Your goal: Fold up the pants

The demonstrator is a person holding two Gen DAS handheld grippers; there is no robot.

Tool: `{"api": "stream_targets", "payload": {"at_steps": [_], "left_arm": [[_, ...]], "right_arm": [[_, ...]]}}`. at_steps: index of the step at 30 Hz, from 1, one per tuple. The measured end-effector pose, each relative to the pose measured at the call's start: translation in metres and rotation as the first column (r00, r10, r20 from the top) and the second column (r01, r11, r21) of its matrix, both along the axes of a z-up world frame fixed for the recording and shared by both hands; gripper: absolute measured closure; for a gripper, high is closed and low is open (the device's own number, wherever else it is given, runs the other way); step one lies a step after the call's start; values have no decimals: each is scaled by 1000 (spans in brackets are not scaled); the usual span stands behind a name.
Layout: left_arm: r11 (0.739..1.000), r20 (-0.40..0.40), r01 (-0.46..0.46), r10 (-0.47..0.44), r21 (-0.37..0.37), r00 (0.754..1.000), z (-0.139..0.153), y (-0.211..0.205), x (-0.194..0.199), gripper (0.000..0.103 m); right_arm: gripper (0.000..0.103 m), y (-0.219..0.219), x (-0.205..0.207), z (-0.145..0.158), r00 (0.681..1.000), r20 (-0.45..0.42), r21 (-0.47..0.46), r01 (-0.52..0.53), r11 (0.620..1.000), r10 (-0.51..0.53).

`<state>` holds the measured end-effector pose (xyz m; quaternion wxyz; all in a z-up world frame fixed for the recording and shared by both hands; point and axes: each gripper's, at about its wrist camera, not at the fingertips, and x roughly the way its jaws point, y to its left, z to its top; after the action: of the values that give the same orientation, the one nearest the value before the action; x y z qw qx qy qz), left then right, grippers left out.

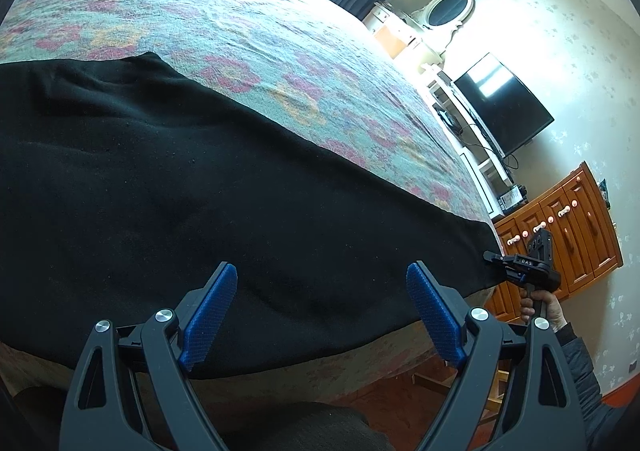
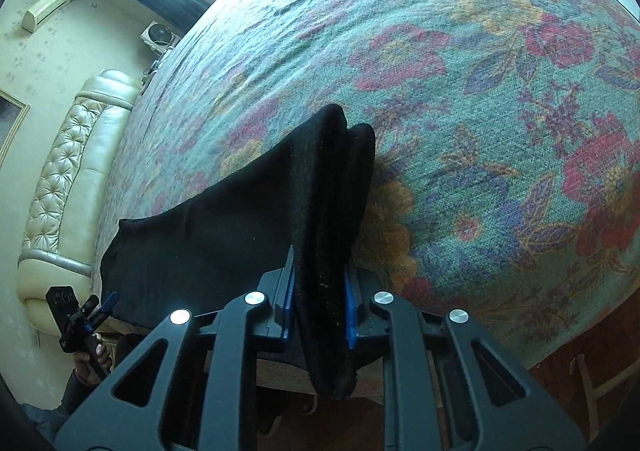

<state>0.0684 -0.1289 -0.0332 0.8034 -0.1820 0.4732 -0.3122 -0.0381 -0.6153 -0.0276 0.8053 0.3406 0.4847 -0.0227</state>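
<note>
Floral bedspread covers the bed from edge to edge, and on it we have the black pants laid lengthwise along the near edge, so both ends stay within our reach. At the left end, our left gripper hangs over the cloth by the near edge with its blue pads spread wide and nothing between them; we judge it is lined up to take hold of the hem beneath. Further right, in the left wrist view, the right gripper sits at the far right corner of the pants, near the bed's right edge. Its own camera shows it closed tight on a bunched, doubled end of the pants, the cloth standing up between the pads and drooping below them. We think this end is pinched so it can be carried over toward the other for a fold. On the right gripper's body we see small white letters, too small to read. Beyond the bed stands a dark television and a wooden cabinet.
</note>
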Motion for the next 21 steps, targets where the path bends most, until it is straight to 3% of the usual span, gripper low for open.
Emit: {"api": "stream_targets", "payload": {"at_steps": [10, 21], "left_arm": [[1000, -12, -2, 2, -13, 1000, -2, 7, 3, 17], [999, -33, 20, -21, -29, 999, -5, 28, 4, 17]], "right_arm": [[86, 26, -7, 55, 997, 55, -86, 51, 995, -46], [86, 111, 28, 149, 994, 85, -211, -48, 976, 67]]}}
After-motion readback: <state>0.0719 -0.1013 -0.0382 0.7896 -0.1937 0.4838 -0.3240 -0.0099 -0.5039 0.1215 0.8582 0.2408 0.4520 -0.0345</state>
